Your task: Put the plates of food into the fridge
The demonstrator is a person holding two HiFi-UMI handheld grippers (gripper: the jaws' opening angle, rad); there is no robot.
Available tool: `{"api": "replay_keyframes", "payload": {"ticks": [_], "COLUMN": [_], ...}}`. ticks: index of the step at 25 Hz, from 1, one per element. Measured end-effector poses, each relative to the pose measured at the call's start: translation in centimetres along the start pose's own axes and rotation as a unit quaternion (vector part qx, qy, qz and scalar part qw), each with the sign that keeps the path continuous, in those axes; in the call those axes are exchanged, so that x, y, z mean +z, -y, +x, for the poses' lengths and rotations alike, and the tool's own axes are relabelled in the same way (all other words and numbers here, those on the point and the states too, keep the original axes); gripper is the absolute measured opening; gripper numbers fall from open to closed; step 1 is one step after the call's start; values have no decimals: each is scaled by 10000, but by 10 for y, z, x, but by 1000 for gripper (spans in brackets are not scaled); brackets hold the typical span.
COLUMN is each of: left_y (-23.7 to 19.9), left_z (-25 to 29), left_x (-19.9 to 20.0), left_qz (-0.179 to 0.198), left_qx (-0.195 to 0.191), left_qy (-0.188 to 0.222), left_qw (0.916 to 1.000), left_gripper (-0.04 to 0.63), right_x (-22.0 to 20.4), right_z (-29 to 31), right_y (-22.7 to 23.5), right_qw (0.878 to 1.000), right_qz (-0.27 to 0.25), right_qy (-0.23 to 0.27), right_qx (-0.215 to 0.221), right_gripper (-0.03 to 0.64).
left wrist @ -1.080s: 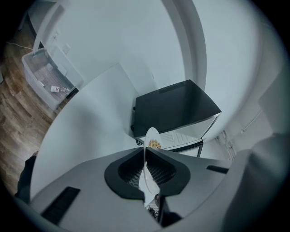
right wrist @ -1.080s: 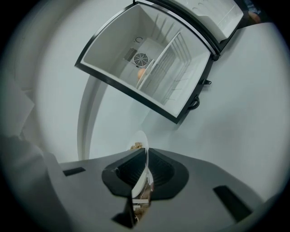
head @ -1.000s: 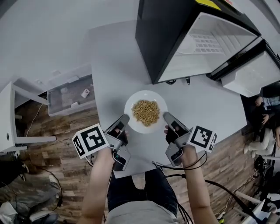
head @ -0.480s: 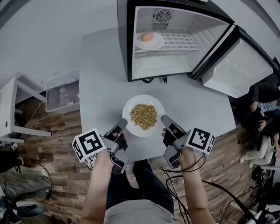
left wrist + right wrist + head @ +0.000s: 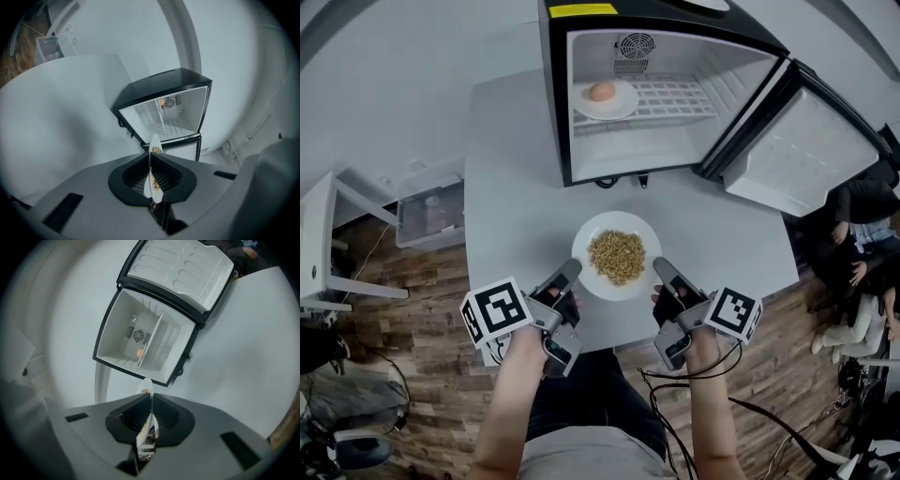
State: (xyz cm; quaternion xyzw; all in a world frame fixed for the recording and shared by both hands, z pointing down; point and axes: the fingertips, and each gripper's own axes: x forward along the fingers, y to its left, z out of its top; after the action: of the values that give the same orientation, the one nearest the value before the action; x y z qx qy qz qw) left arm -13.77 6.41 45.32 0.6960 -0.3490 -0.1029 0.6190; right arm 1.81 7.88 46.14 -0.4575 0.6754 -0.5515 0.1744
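A white plate of brown noodles [image 5: 620, 255] is over the front half of the grey table [image 5: 506, 187]. My left gripper [image 5: 571, 269] is shut on its left rim and my right gripper [image 5: 659, 266] is shut on its right rim. In the left gripper view the plate [image 5: 153, 143] shows edge-on between the pads of the left gripper [image 5: 151, 177]. The right gripper view shows the same plate [image 5: 146, 385] in the right gripper [image 5: 149, 420]. The small black fridge [image 5: 675, 178] stands open behind the plate. On its wire shelf sits another plate with a round orange item [image 5: 602, 94].
The fridge door [image 5: 797, 155] hangs open to the right, over the table's right part. A clear plastic bin [image 5: 431, 211] and a white stand [image 5: 319, 244] are on the wooden floor at the left. A seated person [image 5: 862, 216] is at the right edge.
Both grippers have travelled with the plate held between them. The head view has swung, so the fridge's inside and its shelf plate now show.
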Motion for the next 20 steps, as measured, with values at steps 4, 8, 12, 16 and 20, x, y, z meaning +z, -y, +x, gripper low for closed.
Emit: {"api": "replay_keyframes", "payload": {"ticks": [4, 8, 12, 16, 20], "left_y": [3, 8, 14, 21, 28], "left_z": [8, 15, 27, 32, 39], "left_x": [9, 21, 46, 54, 53], "left_qz": [-31, -18, -45, -97, -175], "left_qx": [-110, -196, -293, -391, -404], "left_qy": [-91, -189, -177, -156, -74], "left_qw": [9999, 9996, 9994, 9991, 9990], "left_gripper": [21, 20, 20, 20, 20], "right_x": [7, 15, 29, 40, 53], "right_z": [4, 14, 35, 41, 43], "right_y": [-3, -6, -11, -20, -20], "right_qw": [9999, 9992, 9989, 9990, 9992], "right_qz": [82, 183, 255, 198, 165], "right_qy": [147, 343, 385, 395, 329], "right_qx": [-18, -4, -14, 76, 144], "right_gripper": [29, 29, 29, 29, 29]}}
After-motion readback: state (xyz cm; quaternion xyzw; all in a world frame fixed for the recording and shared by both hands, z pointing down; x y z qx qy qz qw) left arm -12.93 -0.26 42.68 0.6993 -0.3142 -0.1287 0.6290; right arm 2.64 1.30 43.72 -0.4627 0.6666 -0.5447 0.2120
